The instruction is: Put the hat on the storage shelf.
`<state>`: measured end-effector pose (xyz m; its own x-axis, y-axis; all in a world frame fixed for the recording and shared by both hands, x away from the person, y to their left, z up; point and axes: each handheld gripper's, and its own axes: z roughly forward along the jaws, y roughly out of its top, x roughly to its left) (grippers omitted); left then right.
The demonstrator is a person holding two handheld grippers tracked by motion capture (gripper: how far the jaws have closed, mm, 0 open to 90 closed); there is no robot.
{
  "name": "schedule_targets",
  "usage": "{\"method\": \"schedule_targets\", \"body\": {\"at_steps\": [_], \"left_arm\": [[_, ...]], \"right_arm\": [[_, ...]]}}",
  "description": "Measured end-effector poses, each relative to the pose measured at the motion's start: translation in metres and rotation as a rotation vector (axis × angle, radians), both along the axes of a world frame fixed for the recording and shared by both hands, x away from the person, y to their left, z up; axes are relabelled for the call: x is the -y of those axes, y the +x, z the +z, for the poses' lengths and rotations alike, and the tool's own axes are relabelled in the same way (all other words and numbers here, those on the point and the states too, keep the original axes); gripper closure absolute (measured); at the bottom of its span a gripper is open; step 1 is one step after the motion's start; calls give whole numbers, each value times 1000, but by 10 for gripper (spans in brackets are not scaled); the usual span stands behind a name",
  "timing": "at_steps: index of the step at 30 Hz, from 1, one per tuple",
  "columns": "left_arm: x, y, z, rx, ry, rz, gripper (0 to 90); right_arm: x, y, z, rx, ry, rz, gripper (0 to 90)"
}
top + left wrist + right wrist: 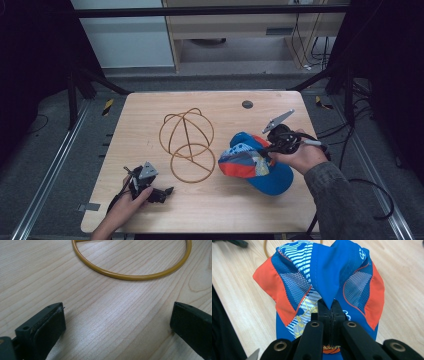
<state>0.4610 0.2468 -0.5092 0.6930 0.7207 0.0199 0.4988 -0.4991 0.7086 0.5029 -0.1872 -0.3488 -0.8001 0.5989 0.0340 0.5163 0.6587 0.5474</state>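
Pinching cap (324,277) crown fabric, right gripper (329,312) jaws clamped tight, lifting it toward wire stand (187,145) mid-table (likely for hanging); left gripper (117,325) wide open, empty, near front-left corner.

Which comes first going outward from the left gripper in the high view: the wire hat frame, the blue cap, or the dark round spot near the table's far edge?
From the left gripper, in the high view:
1. Wire hat frame, just beyond it toward the table's middle; its lower ring is nearest.
2. Blue cap, across on the right side, pinched in the right gripper.
3. Dark round spot, near the far edge.
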Motion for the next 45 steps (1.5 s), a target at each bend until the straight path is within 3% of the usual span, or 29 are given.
{"method": "schedule_targets", "body": {"at_steps": [16, 27, 37, 45], "left_arm": [[0, 0, 0, 4, -3, 2, 0], [0, 0, 0, 4, -2, 2, 0], [0, 0, 0, 3, -2, 2, 0], [0, 0, 0, 1, 1, 0, 0]], "right_arm": [[11, -9, 44, 89, 59, -8, 899], [19, -18, 84, 167, 88, -9, 899], [6, -27, 117, 253, 115, 23, 899], [-21, -34, 142, 328, 143, 76, 899]]}}
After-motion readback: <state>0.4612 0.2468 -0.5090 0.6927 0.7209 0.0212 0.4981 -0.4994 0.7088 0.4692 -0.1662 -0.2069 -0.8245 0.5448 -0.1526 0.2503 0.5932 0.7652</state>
